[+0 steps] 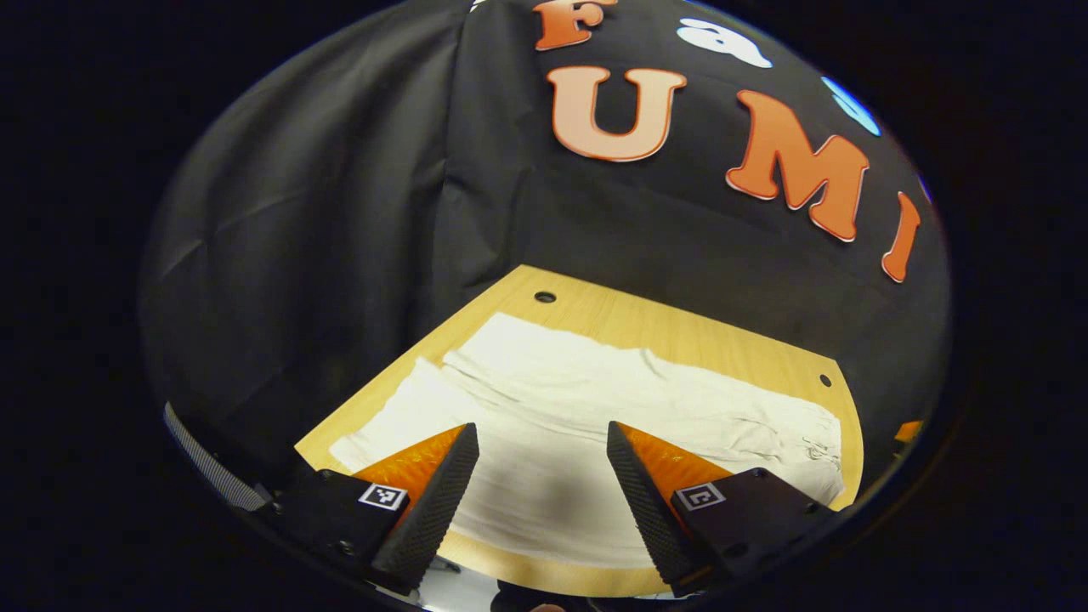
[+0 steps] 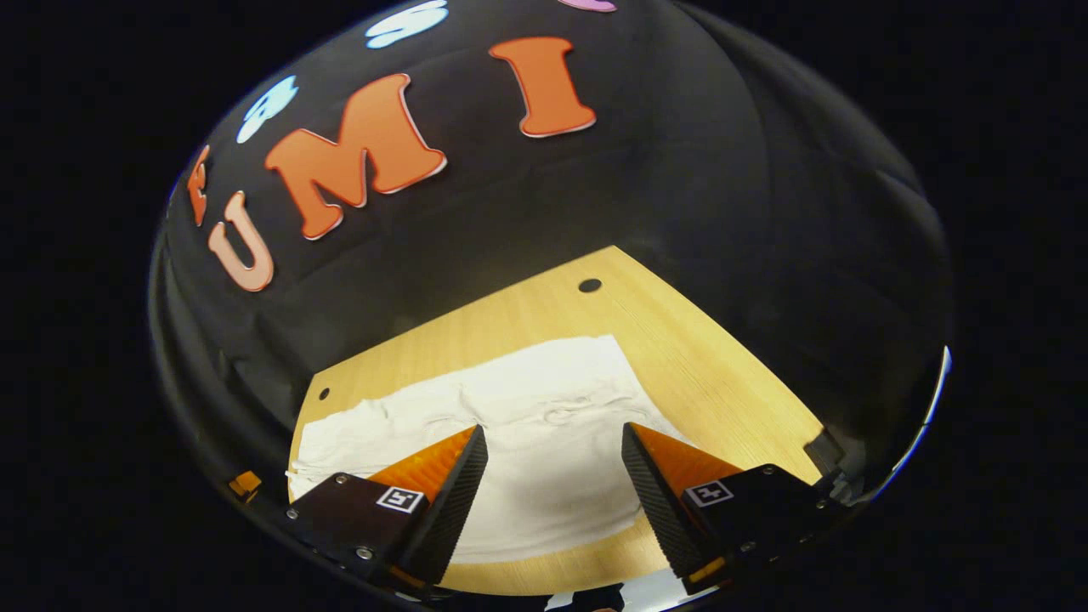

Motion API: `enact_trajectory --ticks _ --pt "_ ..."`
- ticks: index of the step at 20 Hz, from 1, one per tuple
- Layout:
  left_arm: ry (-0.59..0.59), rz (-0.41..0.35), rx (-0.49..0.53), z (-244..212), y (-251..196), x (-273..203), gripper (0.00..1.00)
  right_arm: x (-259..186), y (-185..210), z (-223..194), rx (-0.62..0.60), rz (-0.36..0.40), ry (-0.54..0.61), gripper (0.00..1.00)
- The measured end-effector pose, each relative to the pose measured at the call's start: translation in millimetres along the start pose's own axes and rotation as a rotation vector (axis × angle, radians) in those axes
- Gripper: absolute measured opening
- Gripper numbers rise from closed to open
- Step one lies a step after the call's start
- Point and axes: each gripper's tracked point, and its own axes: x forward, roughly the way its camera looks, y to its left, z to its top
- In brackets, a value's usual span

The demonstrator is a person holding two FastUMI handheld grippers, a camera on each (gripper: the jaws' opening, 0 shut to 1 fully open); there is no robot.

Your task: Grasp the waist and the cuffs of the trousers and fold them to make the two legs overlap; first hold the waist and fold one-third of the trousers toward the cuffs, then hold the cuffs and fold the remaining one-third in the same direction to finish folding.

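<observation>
trousers: white trousers (image 1: pixel 595 399) lie spread flat on the wooden counter (image 1: pixel 680 336), stretched lengthwise across it, with bare wood along the far edge and along the near edge.
left tongs: the left tongs (image 1: pixel 542 438) hang above the near half of the cloth, fingers spread wide apart, gripping nothing; white fabric shows in the gap between them.
right tongs: the right tongs (image 2: pixel 554 438) hang above the trousers (image 2: pixel 510 408) too, fingers spread apart, with nothing between them but cloth lying below.
left gripper view: two layers of fabric show at the left end, one edge lying over the other, and a crumpled, gathered end at the far right near the counter's rounded corner; a dark hole (image 1: pixel 545 297) sits in the wood near the far corner, another near the right edge.
right gripper view: a straight-cut end of the trousers lies at the right, with bare counter (image 2: pixel 714 365) beyond it; wrinkles and a seam curve show in the middle of the cloth; a hole (image 2: pixel 589 286) marks the far corner.
backdrop: black cloth wall (image 1: pixel 340 212) rises behind the counter.
</observation>
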Motion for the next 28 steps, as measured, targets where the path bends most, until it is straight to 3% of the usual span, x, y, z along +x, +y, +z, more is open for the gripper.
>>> enact_trajectory --ticks 8,12,15,22,24,26,28 --pt "0.307 0.163 -0.206 -51 96 44 1.0 48 -41 -50 0.088 -0.136 0.249 0.95" --pt "0.467 0.239 -0.31 -86 126 69 0.99 64 -48 -66 0.099 -0.168 0.328 0.94" --pt "0.56 0.254 -0.374 -95 148 83 0.99 75 -47 -69 0.099 -0.172 0.354 0.91" --pt "0.655 0.305 -0.535 -123 207 106 0.97 87 -60 -74 0.099 -0.224 0.4 0.9" --pt "0.658 0.299 -0.584 -126 214 113 0.94 89 -68 -76 0.097 -0.245 0.406 0.9" --pt "0.672 0.301 -0.619 -129 221 117 0.98 91 -70 -79 0.111 -0.25 0.414 0.9" --pt "0.67 0.287 -0.65 -131 224 125 0.93 93 -71 -81 0.133 -0.251 0.419 0.91"
